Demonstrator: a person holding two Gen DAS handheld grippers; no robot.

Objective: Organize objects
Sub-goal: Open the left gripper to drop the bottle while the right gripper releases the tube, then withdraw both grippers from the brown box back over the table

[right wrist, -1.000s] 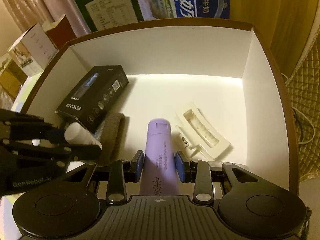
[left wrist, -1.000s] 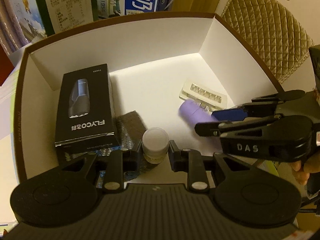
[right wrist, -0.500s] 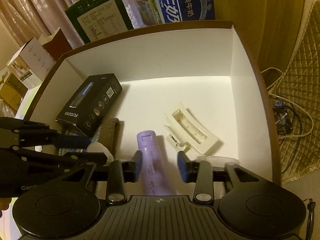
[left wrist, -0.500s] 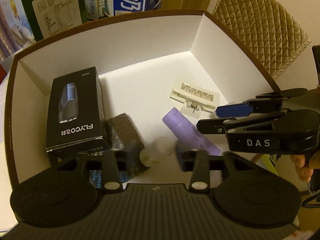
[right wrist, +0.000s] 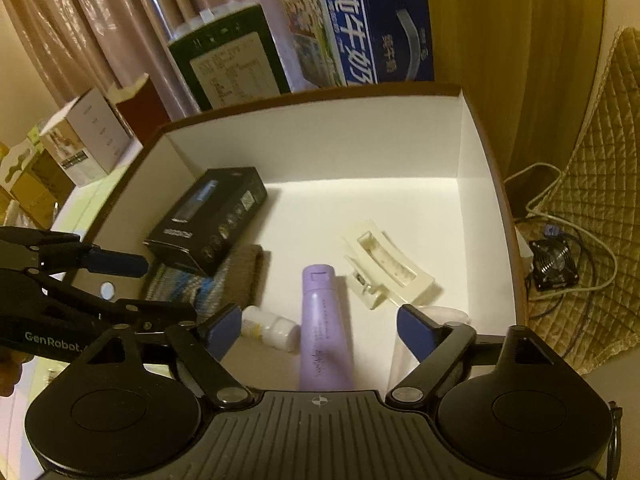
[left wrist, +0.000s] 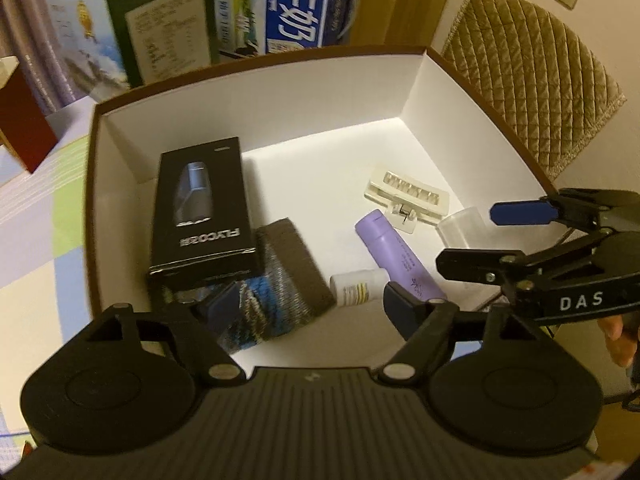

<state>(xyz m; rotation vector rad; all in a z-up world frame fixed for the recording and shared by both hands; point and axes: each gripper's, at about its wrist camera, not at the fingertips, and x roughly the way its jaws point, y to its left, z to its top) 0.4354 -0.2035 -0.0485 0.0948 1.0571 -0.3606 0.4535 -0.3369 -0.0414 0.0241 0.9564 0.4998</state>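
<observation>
milk carton (right wrist: 360,24) behind box (right wrist: 320,136), grippers spread

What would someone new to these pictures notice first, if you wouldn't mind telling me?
A big white-lined box fills both views. A black carton sits in its left part, partly on a dark cloth, and a purple tube lies near the front beside a small white bottle. Both tongs, left and right, hang open and empty above them.
</observation>
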